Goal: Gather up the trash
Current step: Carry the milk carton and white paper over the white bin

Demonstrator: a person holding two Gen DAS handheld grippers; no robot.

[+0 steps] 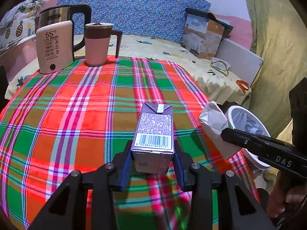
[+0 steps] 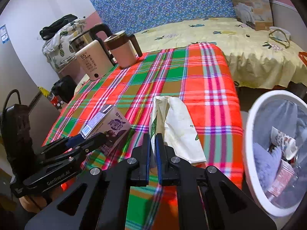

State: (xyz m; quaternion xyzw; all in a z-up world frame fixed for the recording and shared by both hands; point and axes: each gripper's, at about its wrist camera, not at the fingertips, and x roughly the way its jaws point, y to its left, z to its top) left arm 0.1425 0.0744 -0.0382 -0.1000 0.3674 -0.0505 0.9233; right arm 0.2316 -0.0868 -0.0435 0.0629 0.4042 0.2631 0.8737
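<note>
My left gripper (image 1: 153, 159) is shut on a purple drink carton (image 1: 154, 132), held above the plaid tablecloth (image 1: 76, 115); the carton also shows in the right wrist view (image 2: 109, 128). My right gripper (image 2: 153, 149) is shut on a crumpled white paper bag (image 2: 178, 126), held over the table's right side; the bag shows in the left wrist view (image 1: 215, 126). A white trash bin (image 2: 251, 134) with a clear liner and some trash inside stands on the floor to the right of the table, also visible in the left wrist view (image 1: 247, 118).
A cream kettle (image 1: 54, 46), a steel kettle (image 1: 55, 15) and a pink mug (image 1: 97, 44) stand at the table's far left corner. A bed with a yellow sheet (image 1: 153, 48) lies behind the table, with a box (image 1: 203, 34) on it.
</note>
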